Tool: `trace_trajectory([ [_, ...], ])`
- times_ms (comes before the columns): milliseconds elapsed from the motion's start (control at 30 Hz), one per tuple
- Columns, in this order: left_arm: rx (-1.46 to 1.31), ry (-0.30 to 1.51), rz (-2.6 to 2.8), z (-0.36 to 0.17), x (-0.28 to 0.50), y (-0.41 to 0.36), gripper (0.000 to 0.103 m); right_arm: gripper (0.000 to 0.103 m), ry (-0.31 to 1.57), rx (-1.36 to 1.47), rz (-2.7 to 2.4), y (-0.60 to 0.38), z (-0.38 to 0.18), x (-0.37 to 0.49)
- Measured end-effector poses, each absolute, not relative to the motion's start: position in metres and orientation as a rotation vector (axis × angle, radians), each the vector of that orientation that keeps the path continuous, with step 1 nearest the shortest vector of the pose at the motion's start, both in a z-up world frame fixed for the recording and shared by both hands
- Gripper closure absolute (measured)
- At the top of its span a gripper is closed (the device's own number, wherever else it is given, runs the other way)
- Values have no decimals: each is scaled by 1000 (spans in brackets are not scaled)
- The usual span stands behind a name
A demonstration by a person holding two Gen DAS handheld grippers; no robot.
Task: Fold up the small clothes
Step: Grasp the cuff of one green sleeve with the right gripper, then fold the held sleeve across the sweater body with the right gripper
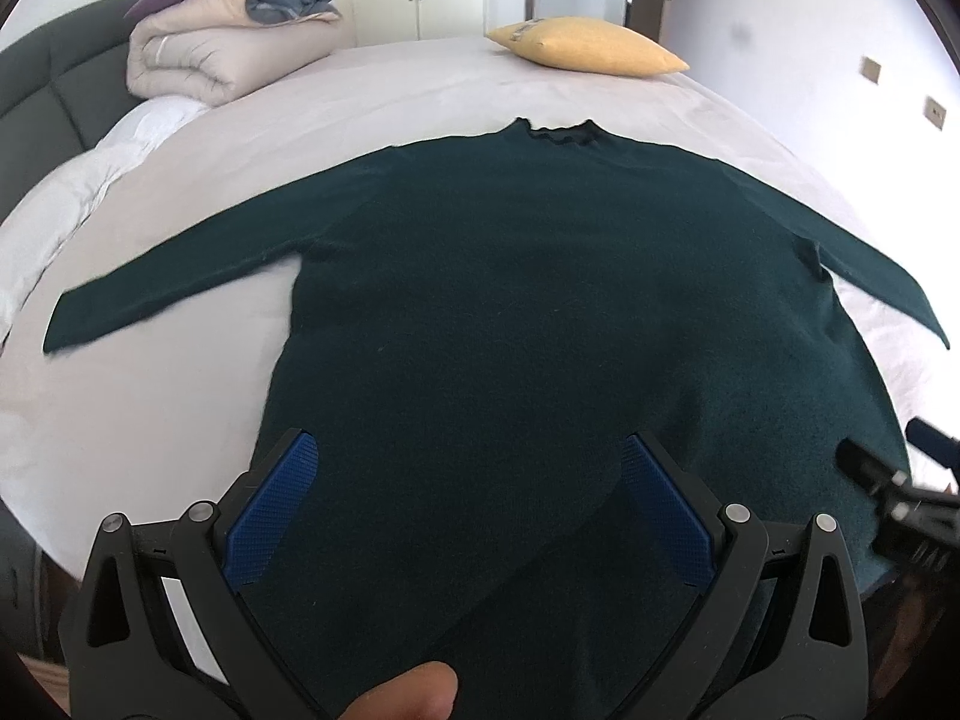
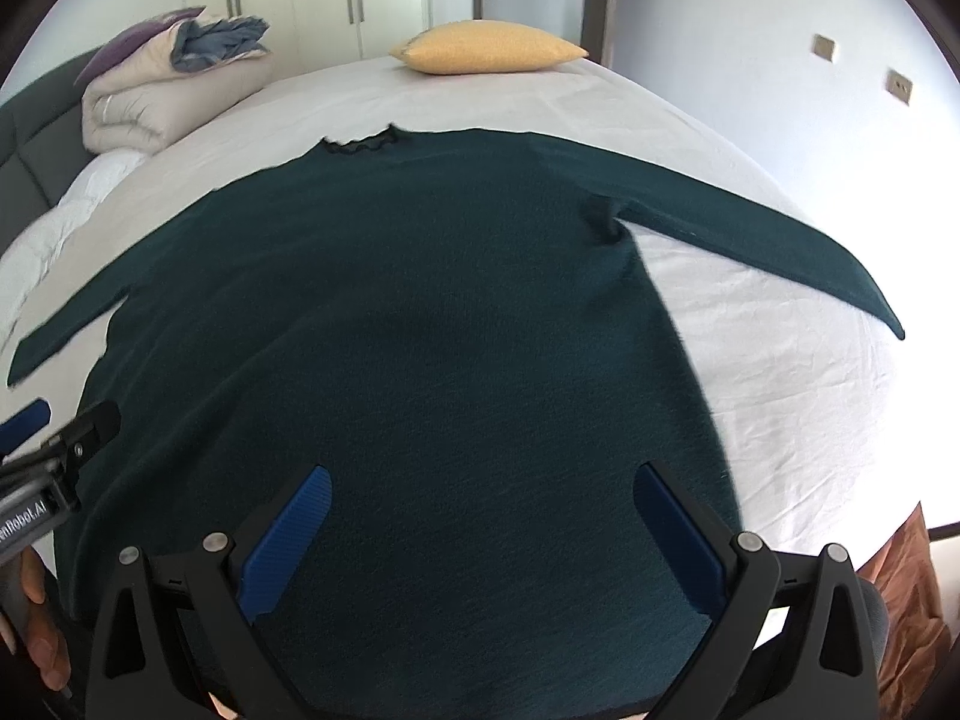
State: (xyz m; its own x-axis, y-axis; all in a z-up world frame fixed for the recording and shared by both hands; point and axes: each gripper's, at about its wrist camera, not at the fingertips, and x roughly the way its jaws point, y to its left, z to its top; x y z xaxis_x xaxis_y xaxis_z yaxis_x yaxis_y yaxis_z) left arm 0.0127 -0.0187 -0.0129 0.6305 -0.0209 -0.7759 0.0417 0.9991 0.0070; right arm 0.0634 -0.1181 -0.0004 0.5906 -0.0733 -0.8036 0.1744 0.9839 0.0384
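A dark green long-sleeved sweater [image 1: 540,300] lies flat on the bed, collar away from me, both sleeves spread out to the sides. It also fills the right wrist view [image 2: 420,330]. My left gripper [image 1: 471,462] is open and empty, hovering over the sweater's lower left hem area. My right gripper [image 2: 483,492] is open and empty, over the lower right hem area. The right gripper's tip shows at the right edge of the left wrist view [image 1: 888,474]. The left gripper shows at the left edge of the right wrist view [image 2: 54,450].
The bed has a pale sheet [image 1: 180,408]. A folded duvet with a purple pillow [image 1: 228,42] sits at the far left by the dark headboard [image 1: 42,84]. A yellow pillow [image 1: 588,48] lies at the far edge. Wardrobe doors and a room door stand behind.
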Motion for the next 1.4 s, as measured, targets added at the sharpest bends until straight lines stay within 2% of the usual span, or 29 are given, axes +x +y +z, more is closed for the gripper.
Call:
trace_trajectory([
  [267,-6,920,-100,-8,52,-33,0,0,868,375,-290,-259,9,54],
  [500,-111,867,-229,3,88,-53,0,0,712,971,-517,-458,-14,-2],
  [600,-96,902,-252,1,102,-68,0,0,656,1116,-466,-508,-27,-9],
  [833,-134,968,-256,-15,122,-79,0,0,555,1354,-377,-545,-46,3],
  [1033,-137,956,-271,-23,126,-75,0,7,530,1467,-312,-549,-51,27],
  [1133,-161,958,-282,-27,128,-69,0,16,501,1503,-310,-556,-58,27],
  [1300,-191,937,-297,-28,130,-61,0,20,471,1500,-321,-560,-66,28],
  [1400,-195,925,-301,-28,132,-56,0,31,451,1478,-337,-559,-66,37],
])
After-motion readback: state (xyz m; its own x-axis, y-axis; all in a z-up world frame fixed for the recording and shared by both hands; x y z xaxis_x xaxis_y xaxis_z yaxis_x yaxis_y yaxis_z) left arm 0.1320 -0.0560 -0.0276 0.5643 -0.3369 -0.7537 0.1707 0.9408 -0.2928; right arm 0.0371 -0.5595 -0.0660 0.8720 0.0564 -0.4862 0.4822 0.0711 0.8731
